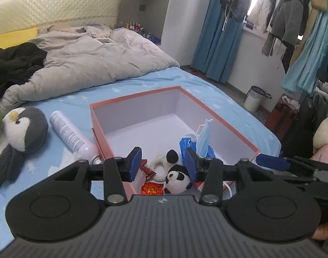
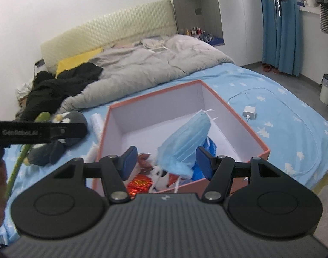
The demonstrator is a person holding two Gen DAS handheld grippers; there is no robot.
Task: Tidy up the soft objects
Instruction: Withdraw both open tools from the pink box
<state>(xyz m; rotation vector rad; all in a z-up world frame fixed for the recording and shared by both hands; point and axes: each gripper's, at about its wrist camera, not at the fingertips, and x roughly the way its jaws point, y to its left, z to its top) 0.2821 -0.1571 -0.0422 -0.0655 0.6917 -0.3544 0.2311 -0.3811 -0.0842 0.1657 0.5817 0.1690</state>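
An orange box [image 1: 217, 116] with a white inside sits on the blue bed; it also shows in the right wrist view [image 2: 239, 124]. In its near corner lie a small panda plush [image 1: 178, 179], a white ring toy [image 1: 159, 165], a blue wipes pack [image 1: 185, 144], red foil wrappers [image 1: 152, 188] and a blue face mask [image 2: 185, 142]. My left gripper [image 1: 163, 164] is open above the panda. My right gripper [image 2: 166, 161] is open, with the mask between its fingers but not clamped. A grey penguin plush [image 1: 20, 133] lies left of the box.
A white spray can [image 1: 71, 135] lies between the penguin and the box. A grey duvet [image 1: 88, 60] and black clothes [image 1: 13, 62] cover the bed's far part. A white charger [image 2: 250, 112] and cable lie right of the box. A bin [image 1: 255, 99] stands on the floor.
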